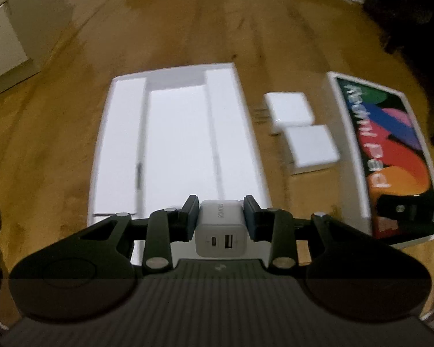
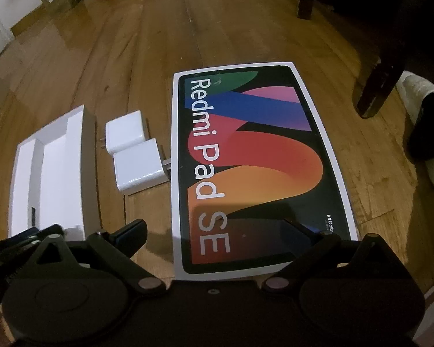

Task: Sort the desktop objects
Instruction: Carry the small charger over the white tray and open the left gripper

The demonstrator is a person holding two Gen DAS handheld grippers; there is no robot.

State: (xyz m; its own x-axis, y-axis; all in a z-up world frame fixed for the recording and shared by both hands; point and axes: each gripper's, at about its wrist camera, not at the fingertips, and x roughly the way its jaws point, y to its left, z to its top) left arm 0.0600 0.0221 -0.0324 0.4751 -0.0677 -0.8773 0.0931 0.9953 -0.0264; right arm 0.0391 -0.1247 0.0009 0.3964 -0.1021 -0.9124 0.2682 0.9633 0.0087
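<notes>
Left tongs (image 1: 220,218) clamp a white two-port charger (image 1: 219,225).

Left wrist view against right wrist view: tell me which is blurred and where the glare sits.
Left wrist view: motion-smeared, the white tray blown out, the charger near the lens sharp. Right wrist view: crisp, the tablet box lettering readable, soft glare on the wooden floor.

dim warm indoor light, left wrist view smearing with motion blur, white tray (image 1: 170,133) glaring, fisheye edges bending and darkening
</notes>
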